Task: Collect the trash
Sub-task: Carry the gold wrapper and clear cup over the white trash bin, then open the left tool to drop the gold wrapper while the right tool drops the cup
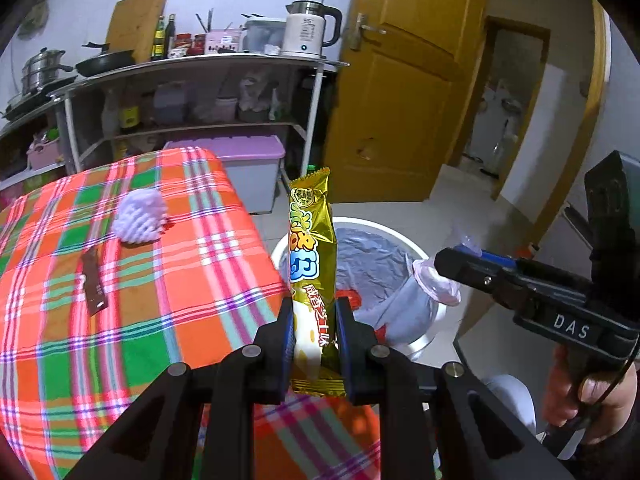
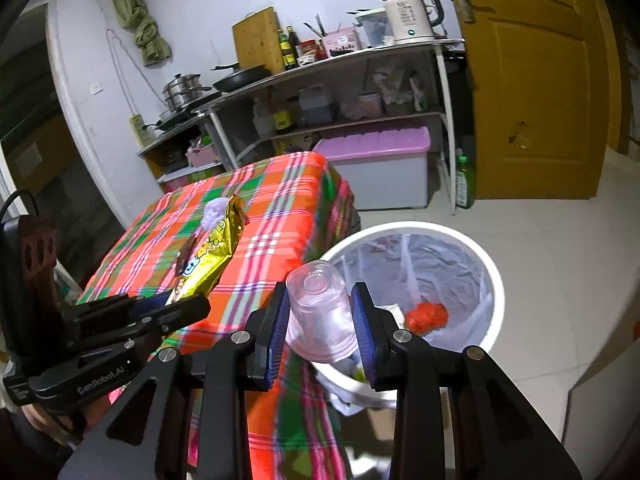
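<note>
Behind everything stood a kitchen shelf (image 1: 192, 76) with a white kettle (image 1: 306, 30) on top, and a yellow door (image 1: 404, 80) filled the upper right of the left wrist view. Lower left in that view was the counter (image 1: 120, 280), covered with a bright checked cloth. On it lay a white foam net (image 1: 140, 218) and, just below it, a small dark wrapper (image 1: 93, 282). The left gripper (image 1: 314, 344) was pinching a gold snack wrapper (image 1: 314, 248), which stood up tall in the middle of the frame. The right gripper (image 2: 322, 330) was squeezing a clear plastic cup (image 2: 320, 312), held bottom-up near the middle of its view. To the right of the counter sat a white trash bin (image 2: 494, 280) on the floor, lined with a bag. Something red (image 2: 426, 316) lay inside it.
</note>
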`<action>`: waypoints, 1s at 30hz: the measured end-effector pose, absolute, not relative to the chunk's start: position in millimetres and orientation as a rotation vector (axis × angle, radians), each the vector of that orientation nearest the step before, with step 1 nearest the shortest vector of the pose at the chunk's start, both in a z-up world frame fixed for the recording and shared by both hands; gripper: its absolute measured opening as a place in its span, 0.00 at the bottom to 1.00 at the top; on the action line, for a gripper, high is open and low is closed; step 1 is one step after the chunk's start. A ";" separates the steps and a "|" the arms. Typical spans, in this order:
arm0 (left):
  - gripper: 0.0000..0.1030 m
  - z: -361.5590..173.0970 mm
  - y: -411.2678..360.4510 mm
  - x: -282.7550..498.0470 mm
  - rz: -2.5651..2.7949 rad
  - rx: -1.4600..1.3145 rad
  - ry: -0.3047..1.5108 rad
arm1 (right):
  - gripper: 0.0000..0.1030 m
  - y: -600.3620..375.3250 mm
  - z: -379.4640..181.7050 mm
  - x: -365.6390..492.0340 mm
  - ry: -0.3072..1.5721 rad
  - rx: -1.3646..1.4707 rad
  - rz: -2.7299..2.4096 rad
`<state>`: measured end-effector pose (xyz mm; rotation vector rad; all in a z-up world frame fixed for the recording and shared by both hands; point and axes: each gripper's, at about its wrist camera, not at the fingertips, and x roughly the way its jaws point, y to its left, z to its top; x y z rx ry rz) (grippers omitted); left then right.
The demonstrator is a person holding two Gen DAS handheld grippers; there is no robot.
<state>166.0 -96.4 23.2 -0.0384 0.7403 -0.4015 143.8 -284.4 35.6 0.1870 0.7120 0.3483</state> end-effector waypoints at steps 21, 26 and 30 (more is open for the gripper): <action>0.19 -10.6 -141.7 218.3 -0.465 -0.019 0.838 | 0.32 -322.8 1.5 176.0 0.785 0.241 0.269; 0.19 -19.3 -147.9 229.4 -0.468 -0.014 0.860 | 0.32 -330.1 -7.7 185.7 0.808 0.254 0.252; 0.19 -25.1 -151.5 238.6 -0.472 -0.018 0.875 | 0.32 -330.7 -14.2 192.8 0.827 0.253 0.249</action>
